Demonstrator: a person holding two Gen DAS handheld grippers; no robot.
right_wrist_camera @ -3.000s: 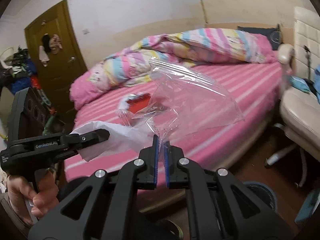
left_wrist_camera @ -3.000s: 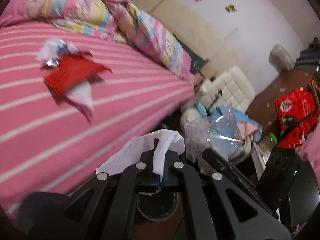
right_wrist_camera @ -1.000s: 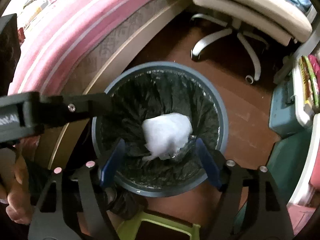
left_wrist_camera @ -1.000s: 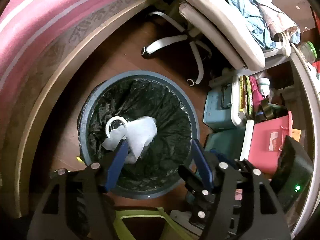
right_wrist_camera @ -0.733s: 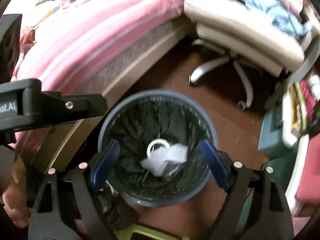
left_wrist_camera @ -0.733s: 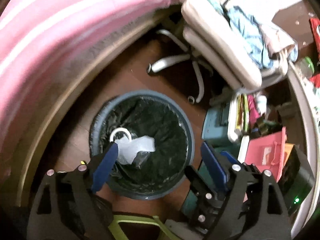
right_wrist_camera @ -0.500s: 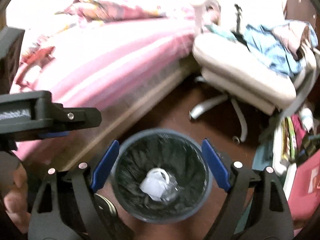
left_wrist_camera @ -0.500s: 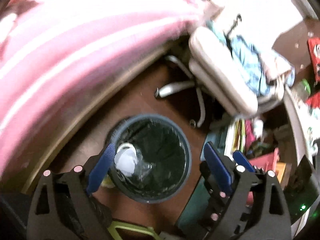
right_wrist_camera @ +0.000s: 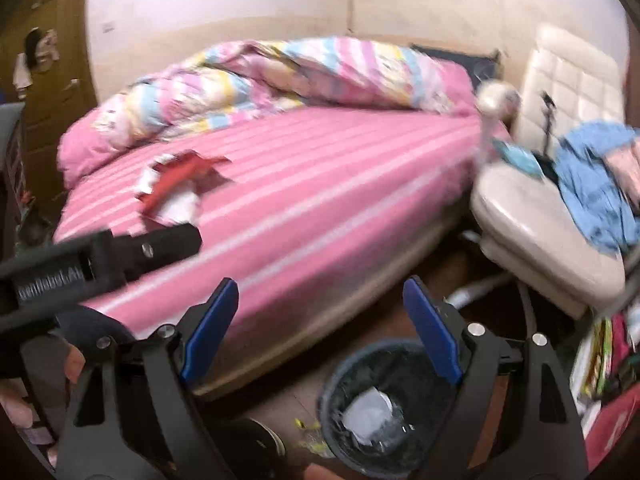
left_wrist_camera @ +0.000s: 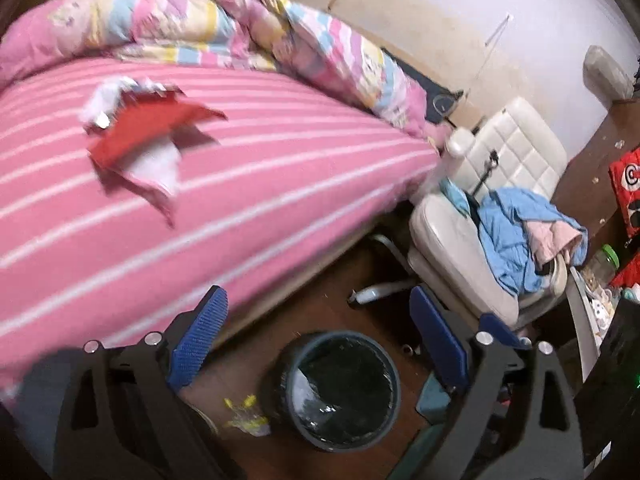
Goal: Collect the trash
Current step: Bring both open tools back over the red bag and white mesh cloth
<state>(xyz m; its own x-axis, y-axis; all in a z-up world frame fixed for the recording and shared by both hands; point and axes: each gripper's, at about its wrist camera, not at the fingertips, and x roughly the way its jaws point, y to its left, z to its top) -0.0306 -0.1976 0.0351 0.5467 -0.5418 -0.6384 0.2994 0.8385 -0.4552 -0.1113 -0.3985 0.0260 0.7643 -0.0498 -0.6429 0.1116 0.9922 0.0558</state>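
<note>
A round dark bin (left_wrist_camera: 304, 432) with a black liner stands on the floor beside the bed. White tissue (right_wrist_camera: 368, 408) and crumpled clear plastic (left_wrist_camera: 320, 406) lie inside it. My left gripper (left_wrist_camera: 316, 300) hangs above the bin; its jaws are opening, with nothing between them. My right gripper (right_wrist_camera: 320, 284) is open and empty, also above the bin (right_wrist_camera: 340, 372). A red wrapper (left_wrist_camera: 148, 128) with white tissue (left_wrist_camera: 156, 164) under it lies on the pink striped bed (left_wrist_camera: 260, 208). In the right wrist view the red wrapper (right_wrist_camera: 180, 176) sits past one black finger (right_wrist_camera: 168, 242) of the left gripper.
A rumpled pastel quilt (left_wrist_camera: 240, 28) lies at the bed's far side. A cream office chair (left_wrist_camera: 460, 248) piled with blue clothes (left_wrist_camera: 508, 236) stands right of the bin. A small yellow scrap (left_wrist_camera: 244, 416) lies on the floor. Boxes (right_wrist_camera: 604, 364) crowd the right. A hand (right_wrist_camera: 16, 408) is at lower left.
The left gripper let go of the tissue and the right of the clear bag; both now lie in the bin. Both grippers rose and tilted up, bringing the bed into view.
</note>
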